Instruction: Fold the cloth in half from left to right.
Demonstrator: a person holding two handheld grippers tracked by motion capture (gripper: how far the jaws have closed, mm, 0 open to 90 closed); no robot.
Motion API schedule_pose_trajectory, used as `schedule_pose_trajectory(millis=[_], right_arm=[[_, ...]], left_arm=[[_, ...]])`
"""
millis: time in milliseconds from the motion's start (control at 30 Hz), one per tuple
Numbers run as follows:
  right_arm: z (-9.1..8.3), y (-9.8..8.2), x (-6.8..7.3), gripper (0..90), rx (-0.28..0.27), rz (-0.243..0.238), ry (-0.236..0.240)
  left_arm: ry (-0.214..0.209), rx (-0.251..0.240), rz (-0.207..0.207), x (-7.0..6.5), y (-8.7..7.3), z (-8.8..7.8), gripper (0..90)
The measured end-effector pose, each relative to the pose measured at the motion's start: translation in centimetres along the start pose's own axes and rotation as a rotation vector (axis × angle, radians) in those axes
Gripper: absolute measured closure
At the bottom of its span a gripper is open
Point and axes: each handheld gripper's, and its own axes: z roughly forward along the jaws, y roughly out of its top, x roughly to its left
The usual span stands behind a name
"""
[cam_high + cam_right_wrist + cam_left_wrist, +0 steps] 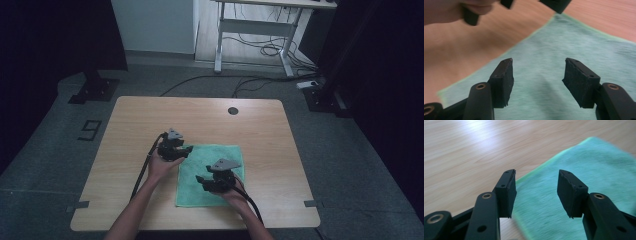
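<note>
Green terry cloth, roughly square with a paler stitched hem, is lying flat on the surface, a pale wood-grain laminate with rounded corners and a dark grommet hole at its far edge.

Left claw: sitting at the cloth's far-left corner, pads pointing toward the cloth. In the left gripper view the cloth's hem is running diagonally just beneath and ahead of the left claw, bare wood lying to one side of the near pad and green pile under the other. Jaws are standing about half apart, with nothing between them; the black pads are square-cut blocks, matte, slightly chipped at the edges.

Right claw: hovering over the cloth's near half, inside its edges, pointing left across it. In the right gripper view the cloth is lying directly below and ahead of the right claw, a soft shallow ridge showing in the pile between the pads. Jaws are likewise standing partly open and holding nothing.

Relation that matters: the corner lies nearest the left claw, which is best placed to pinch it; the right claw is positioned over the body of the cloth, suited to pinning or taking a nearer edge. Fabric is likely limp and will drape when lifted.
</note>
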Motion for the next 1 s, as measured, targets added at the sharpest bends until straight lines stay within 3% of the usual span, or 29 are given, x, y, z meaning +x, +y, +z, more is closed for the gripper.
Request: schedule_pose_trajectory(millis=[67, 133, 233, 433, 500, 667, 833, 1000], right_arm=[[0.0, 0.1, -0.9, 40.6, 0.003, 0.007, -0.018], [0.2, 0.3, -1.8, 40.5, 0.011, 0.014, -0.029], [0.5, 0.4, -3.1, 40.1, 0.037, 0.034, -0.052], [1.2, 0.2, -4.6, 39.2, 0.083, 0.060, -0.075], [1.3, 0.0, -4.7, 39.0, 0.096, 0.065, -0.080], [1.4, -0.8, -4.9, 38.4, 0.119, 0.081, -0.099], [0.8, -1.1, -5.2, 37.6, 0.130, 0.084, -0.136], [0.2, -1.2, -5.8, 36.9, 0.126, 0.110, -0.124]], left_arm=[[-0.011, 0.017, 0.014, -0.6, 0.5, 0.5, 49.4], [-0.025, 0.047, -0.006, -0.6, 0.8, 1.3, 49.3], [-0.026, 0.092, -0.047, 0.1, 0.4, 2.5, 49.2], [0.000, 0.130, -0.072, 1.2, -0.4, 3.4, 50.0], [0.004, 0.134, -0.085, 1.6, -0.6, 3.6, 50.4], [0.033, 0.148, -0.068, 2.2, -1.1, 4.0, 51.2], [0.030, 0.133, -0.081, 2.8, -1.3, 3.8, 54.0], [0.009, 0.121, -0.083, 2.4, -1.2, 3.6, 50.2]])
